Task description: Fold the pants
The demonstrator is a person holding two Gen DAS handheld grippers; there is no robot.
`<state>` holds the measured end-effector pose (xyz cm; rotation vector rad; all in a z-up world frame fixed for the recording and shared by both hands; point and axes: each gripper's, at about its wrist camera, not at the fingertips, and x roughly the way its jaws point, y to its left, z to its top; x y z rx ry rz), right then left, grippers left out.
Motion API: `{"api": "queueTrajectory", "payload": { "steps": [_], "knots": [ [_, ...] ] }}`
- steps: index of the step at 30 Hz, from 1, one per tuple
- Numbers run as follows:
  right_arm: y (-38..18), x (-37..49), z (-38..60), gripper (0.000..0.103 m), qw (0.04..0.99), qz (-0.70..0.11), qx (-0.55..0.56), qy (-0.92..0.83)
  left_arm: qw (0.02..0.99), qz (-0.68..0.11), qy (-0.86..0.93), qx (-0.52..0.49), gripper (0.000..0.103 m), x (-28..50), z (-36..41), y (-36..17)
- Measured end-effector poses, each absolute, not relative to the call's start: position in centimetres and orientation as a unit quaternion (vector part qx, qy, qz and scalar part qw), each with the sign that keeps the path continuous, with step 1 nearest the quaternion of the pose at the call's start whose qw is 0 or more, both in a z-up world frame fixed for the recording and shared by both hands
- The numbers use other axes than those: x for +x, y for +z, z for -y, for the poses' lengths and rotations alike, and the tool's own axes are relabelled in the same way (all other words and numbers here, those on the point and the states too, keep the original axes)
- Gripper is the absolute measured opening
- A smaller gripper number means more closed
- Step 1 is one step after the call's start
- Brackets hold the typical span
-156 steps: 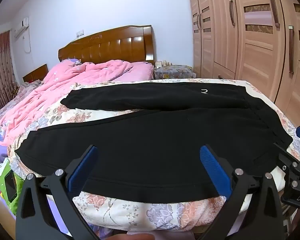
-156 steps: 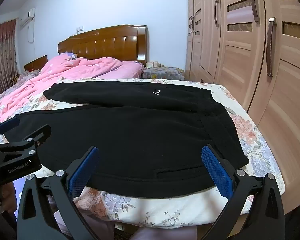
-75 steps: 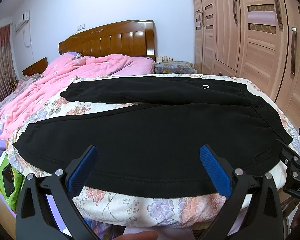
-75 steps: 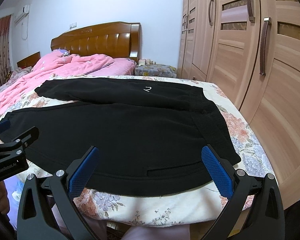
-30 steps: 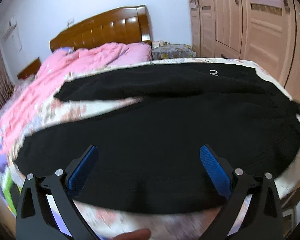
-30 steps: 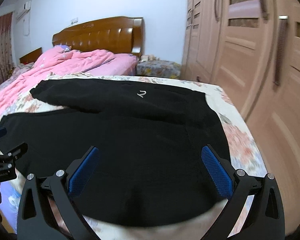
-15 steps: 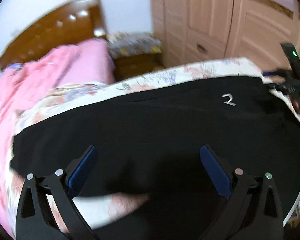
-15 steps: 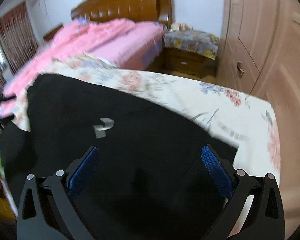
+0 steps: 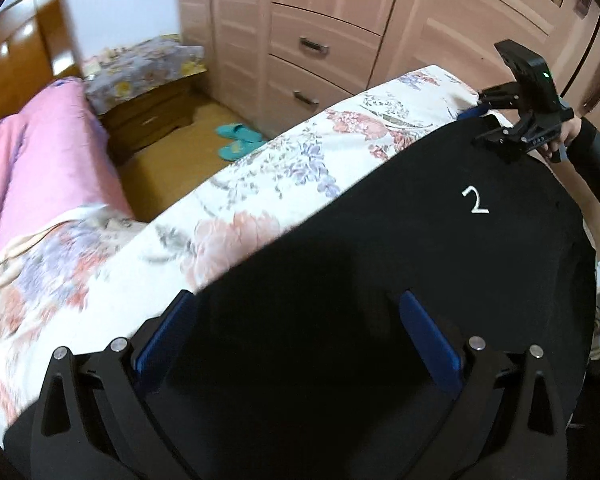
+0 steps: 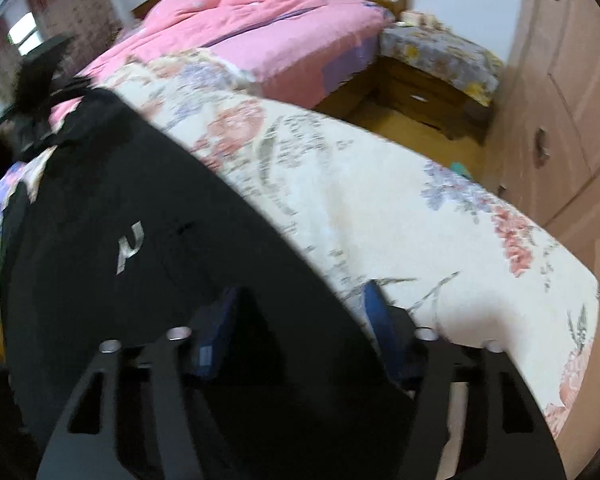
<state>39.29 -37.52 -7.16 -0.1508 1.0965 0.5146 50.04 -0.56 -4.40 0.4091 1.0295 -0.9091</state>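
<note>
Two grippers hang over the far edge of the black pants point(image 9: 380, 264), which lie spread flat on the floral bedspread point(image 9: 260, 176). From the left wrist view, the left gripper point(image 9: 296, 336) points steeply down at the cloth with its blue pads wide apart; the left pad sits right at the pants' edge where black fabric meets the flowers, the right pad over plain black cloth, and nothing is pinched between them. A small white "2" mark point(image 9: 475, 200) shows on the pants further along, and beyond it the right gripper point(image 9: 496, 120) is at the pants' upper corner, a dark sleeve point(image 9: 596, 152) behind it.

From the right wrist view the right gripper point(image 10: 300, 328) has just been closing — its jaws now stand about half apart, straddling the pants' edge. The frame is blurred, so whether the pads press on the cloth I cannot quite tell; they look short of it.

Around the bed: a pink quilt point(image 10: 260, 20), a wooden nightstand point(image 9: 148, 116) under a flowered cover, teal slippers point(image 9: 236, 142) on the floor, and a pale wooden wardrobe point(image 9: 360, 20).
</note>
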Motion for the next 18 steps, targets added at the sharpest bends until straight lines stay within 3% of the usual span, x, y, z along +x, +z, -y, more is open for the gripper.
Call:
{"api": "queueTrajectory", "payload": {
  "steps": [2, 3, 12, 18],
  "knots": [
    [-6.7, 38.2, 36.9, 0.035, 0.827, -0.499, -0.096, 0.242, 0.743, -0.474, -0.436, 0.183, 0.096, 50.9, 0.9, -4.6],
    [-6.4, 38.1, 36.9, 0.011, 0.832, -0.490, -0.106, 0.236, 0.736, -0.473, -0.447, 0.184, 0.095, 51.2, 1.2, -4.8],
    [1.9, 29.5, 33.1, 0.008, 0.904, -0.339, -0.192, 0.178, 0.695, -0.478, -0.498, 0.202, 0.095, 53.4, 2.2, -5.3],
    [4.0, 26.4, 32.2, 0.008, 0.919, -0.304, -0.194, 0.156, 0.651, -0.513, -0.528, 0.186, 0.095, 54.1, 0.7, -6.1]
  ]
}}
